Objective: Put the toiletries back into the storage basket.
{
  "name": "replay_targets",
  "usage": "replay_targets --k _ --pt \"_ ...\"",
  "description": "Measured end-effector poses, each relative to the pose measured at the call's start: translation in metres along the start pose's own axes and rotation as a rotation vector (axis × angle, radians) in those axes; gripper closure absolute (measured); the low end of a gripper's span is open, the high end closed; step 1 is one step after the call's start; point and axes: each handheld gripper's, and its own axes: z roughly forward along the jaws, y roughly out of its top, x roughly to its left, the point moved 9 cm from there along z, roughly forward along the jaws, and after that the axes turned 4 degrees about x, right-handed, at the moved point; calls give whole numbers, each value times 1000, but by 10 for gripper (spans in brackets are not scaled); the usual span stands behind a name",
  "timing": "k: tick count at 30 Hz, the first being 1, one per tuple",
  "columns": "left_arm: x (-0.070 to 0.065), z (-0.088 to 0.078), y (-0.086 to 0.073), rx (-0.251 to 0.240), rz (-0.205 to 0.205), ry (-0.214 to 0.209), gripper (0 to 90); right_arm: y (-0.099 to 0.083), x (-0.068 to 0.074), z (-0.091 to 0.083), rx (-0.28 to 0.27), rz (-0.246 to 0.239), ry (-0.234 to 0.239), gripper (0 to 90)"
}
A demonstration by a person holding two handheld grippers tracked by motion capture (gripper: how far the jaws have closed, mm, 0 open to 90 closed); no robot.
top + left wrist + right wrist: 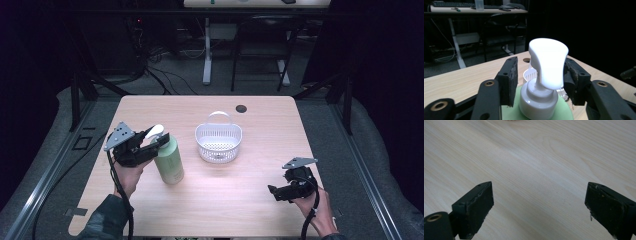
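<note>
Straddling a green pump bottle point(169, 160) near the bench's point(240, 200) left edge, the left claw point(159, 140) stands apart, one pad touching; white basket point(218, 142) just beside; right claw point(274, 192) apart.

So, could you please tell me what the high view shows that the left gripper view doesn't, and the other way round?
High view: the pump bottle at full height, upright to the left of the white basket, and the right hand-held gripper near the table's front edge. Left gripper view: the left hand-held gripper flanking the white pump head, one pad against it and the other with a gap, plus a far desk. Shared: bottle, basket, tabletop and its dark hole.
</note>
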Motion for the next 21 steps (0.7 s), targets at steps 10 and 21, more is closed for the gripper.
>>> replay_targets --k 10,21 --pt "0 -2 3 -35 -9 -9 604 0 0 0 2 -2 -4 79" --pt "-2 -3 4 -48 4 -21 664 0 0 0 4 -6 -4 80"
